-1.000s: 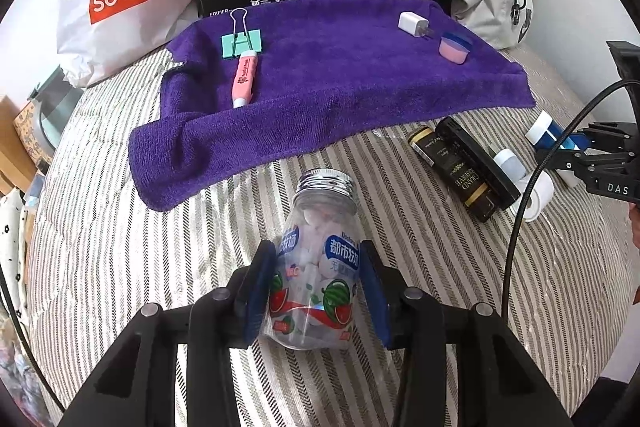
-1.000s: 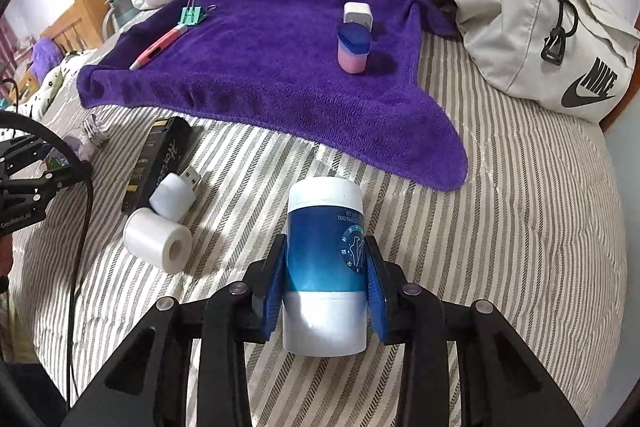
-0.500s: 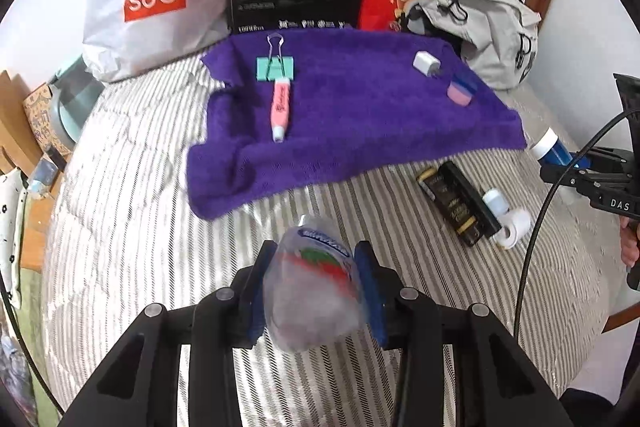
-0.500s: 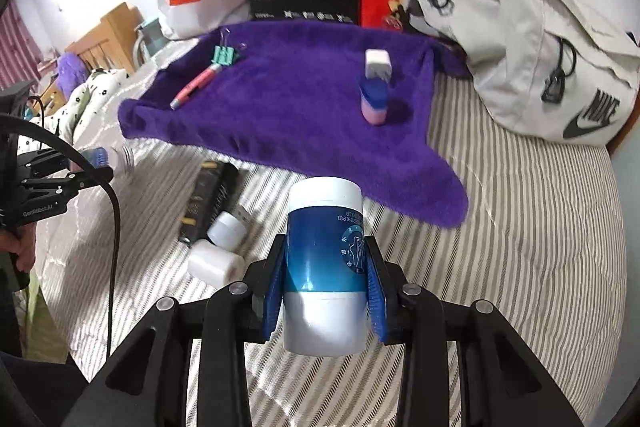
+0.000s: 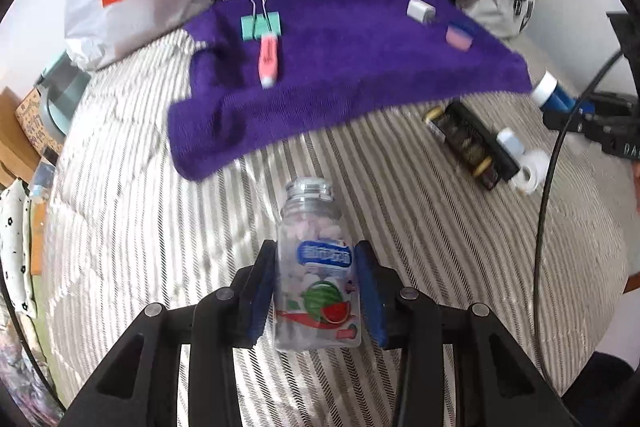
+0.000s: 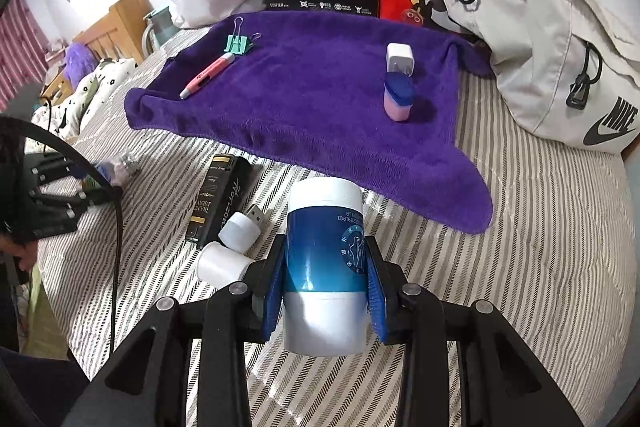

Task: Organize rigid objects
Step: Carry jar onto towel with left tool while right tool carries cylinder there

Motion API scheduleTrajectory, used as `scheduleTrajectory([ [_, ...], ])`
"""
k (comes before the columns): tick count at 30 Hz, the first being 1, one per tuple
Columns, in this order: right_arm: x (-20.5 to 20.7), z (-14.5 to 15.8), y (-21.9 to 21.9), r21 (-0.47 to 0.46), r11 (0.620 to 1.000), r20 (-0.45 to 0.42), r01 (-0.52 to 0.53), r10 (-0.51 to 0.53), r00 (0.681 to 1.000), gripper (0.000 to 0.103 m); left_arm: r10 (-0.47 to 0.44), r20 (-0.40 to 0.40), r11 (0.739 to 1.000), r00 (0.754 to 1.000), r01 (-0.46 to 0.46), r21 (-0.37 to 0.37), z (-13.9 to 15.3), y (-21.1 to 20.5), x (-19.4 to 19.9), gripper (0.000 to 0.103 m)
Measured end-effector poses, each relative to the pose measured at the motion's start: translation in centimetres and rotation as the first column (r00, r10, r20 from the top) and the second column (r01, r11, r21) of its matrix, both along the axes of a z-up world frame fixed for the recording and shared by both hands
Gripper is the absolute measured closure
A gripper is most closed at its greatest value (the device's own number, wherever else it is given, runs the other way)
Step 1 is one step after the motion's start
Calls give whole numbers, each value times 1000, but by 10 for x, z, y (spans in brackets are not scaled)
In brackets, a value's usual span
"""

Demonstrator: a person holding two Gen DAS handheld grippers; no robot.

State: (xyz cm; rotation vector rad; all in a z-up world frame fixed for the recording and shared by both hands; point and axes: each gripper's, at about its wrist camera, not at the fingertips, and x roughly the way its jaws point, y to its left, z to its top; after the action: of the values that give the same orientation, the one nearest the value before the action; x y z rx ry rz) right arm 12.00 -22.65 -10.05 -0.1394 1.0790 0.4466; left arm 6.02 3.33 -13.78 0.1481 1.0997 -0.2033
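a clear candy bottle (image 5: 316, 267) is clamped in the left gripper (image 5: 316, 291) and a blue and white tub (image 6: 325, 267) in the right gripper (image 6: 326, 287), both held above the striped bed (image 6: 540, 247). both are probably meant for the purple towel (image 6: 312, 95), where small items are already laid out.

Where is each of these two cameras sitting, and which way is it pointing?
Left wrist view: rides on the left tool, looking forward across the striped bed toward the purple towel; its own fingers clamp a clear candy bottle.
Right wrist view: rides on the right tool, facing the same towel from further right; its fingers clamp a blue-and-white canister, and a hand shows at left.
Shared: towel, green binder clip, pink pen, black box, grey backpack; each view catches the other tool.
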Motion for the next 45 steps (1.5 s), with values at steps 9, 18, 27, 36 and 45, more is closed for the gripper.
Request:
scheduleTrajectory([
  [9, -1, -4, 0, -17, 1000, -15, -4, 4, 1000, 67, 4, 21, 999, 1000, -5, 52, -5, -4, -10, 57],
  [18, 0, -15, 7, -9, 1000, -39, -20, 20, 999, 67, 22, 16, 1000, 1000, -22, -1, 1, -2, -11, 65],
  [27, 8, -1, 4, 9, 1000, -12, -23, 23, 1000, 67, 25, 95, 995, 995, -16, -97, 38, 0, 11, 65],
  [36, 38, 25, 6, 36, 999, 52, -26, 24, 998, 67, 44, 134, 995, 990, -32, -91, 56, 3, 66, 65],
  [45, 91, 15, 16, 15, 999, 32, -30, 29, 999, 67, 55, 126, 991, 990, -39, -130, 52, 6, 108, 65],
])
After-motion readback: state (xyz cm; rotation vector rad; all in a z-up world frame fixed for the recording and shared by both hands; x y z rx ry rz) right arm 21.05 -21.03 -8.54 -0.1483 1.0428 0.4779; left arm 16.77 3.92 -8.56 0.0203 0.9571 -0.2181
